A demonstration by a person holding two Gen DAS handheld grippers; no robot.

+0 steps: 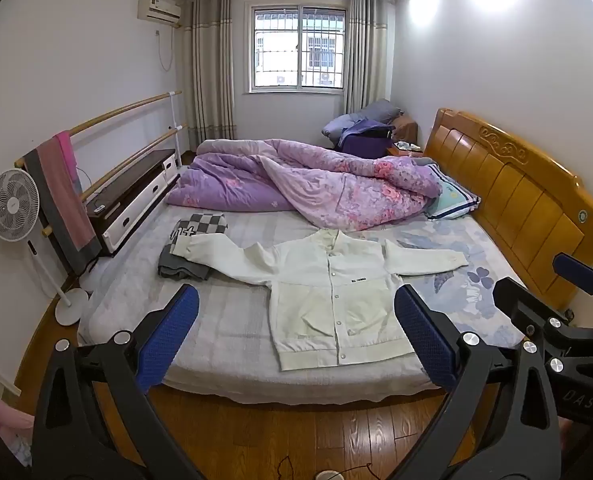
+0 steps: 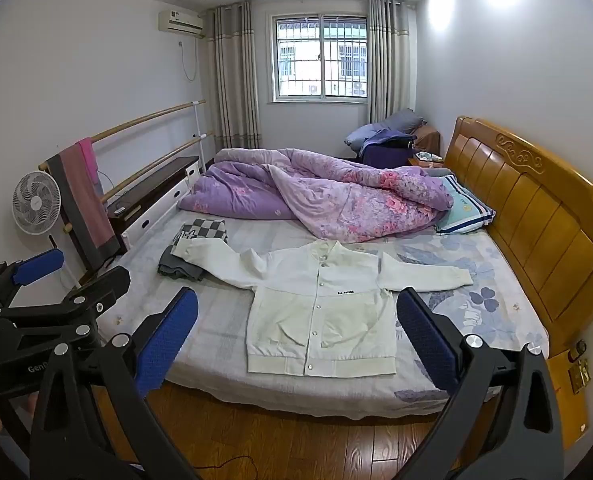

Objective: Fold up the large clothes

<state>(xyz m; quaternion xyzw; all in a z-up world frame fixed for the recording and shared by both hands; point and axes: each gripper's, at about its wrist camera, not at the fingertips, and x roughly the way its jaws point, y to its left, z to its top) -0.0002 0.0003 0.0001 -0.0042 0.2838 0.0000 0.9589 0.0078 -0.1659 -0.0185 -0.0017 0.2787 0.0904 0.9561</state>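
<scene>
L gripper [image 1: 296, 336] and R gripper [image 2: 296, 340] both hanging back over the floor, jaws spread wide, gripping nothing, prob. lining up for sleeves. White jacket [image 2: 320, 308] lying flat, buttoned, sleeves out, at near edge of bed [image 2: 224, 336]. Folded pile [image 2: 192, 252] sitting under its far-left cuff; quilt [image 2: 328, 196] bunched beyond.

Left wrist view: I look from the bedside across the grey-sheeted bed [image 1: 224, 320].
Right wrist view: same outlook, slightly rightward.
Shared: white button-front jacket [image 2: 320, 312].

Bare sheet either side of white jacket [image 2: 320, 312] on bed [image 2: 224, 344]. Obstacles: folded clothes stack [image 2: 188, 256] under its left sleeve, purple quilt [image 2: 328, 196] behind, headboard [image 2: 536, 216] right.
</scene>
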